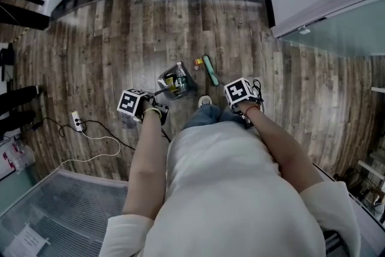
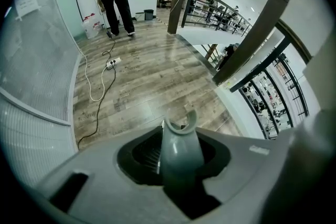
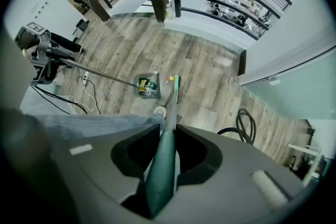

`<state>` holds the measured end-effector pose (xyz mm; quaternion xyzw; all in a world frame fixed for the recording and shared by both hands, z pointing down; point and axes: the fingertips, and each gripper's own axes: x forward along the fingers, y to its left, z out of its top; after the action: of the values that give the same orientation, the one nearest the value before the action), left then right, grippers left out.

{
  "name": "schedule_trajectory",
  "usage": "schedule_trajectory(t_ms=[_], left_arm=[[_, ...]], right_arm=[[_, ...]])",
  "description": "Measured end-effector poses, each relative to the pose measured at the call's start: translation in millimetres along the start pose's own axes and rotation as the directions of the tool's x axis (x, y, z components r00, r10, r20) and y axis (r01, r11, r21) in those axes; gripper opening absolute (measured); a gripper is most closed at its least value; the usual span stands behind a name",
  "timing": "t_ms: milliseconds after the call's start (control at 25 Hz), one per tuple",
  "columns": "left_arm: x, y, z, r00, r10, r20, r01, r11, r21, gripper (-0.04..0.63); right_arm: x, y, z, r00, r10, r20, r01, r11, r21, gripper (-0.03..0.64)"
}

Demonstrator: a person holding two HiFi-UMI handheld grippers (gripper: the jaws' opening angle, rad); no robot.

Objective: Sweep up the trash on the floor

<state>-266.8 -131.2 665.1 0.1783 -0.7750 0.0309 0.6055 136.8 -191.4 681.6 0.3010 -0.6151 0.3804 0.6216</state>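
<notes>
Left tongs [image 2: 177,173] around grey tubular dustpan handle [image 2: 179,140], perhaps plastic.

- Head view hangs high above the dustpan [image 1: 174,82], staring steeply down on it.
- Right gripper view rides tight on the broom handle [image 3: 164,165], looking along it to the dustpan, well off on the floor.
- Left gripper view sits close on the dustpan handle [image 2: 178,157], facing away from the dustpan.
- All three share the power strip [image 1: 76,121], left of the dustpan.
</notes>
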Motion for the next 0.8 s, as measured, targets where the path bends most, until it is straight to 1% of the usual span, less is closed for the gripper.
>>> schedule_trajectory(t_ms=[280, 480, 600, 800], left_arm=[[1, -2, 4, 1.000, -0.007, -0.001, 0.007, 1.000, 0.006, 0.114], [3, -3, 8, 1.000, -0.011, -0.005, 0.011, 1.000, 0.015, 0.118], [2, -4, 7, 1.000, -0.015, -0.002, 0.015, 1.000, 0.022, 0.121], [3, -6, 6, 1.000, -0.028, 0.002, 0.028, 0.999, 0.038, 0.127]], right_arm=[[-3, 15, 1, 1.000, -0.016, -0.021, 0.014, 0.996, -0.084, 0.095], [-2, 33, -1, 0.999, 0.030, -0.043, -0.036, 0.990, -0.139, 0.096], [-4, 39, -2, 0.997, 0.032, -0.063, -0.042, 0.986, -0.164, 0.096], [-1, 59, -3, 0.995, 0.068, -0.075, -0.084, 0.968, -0.238, 0.095]])
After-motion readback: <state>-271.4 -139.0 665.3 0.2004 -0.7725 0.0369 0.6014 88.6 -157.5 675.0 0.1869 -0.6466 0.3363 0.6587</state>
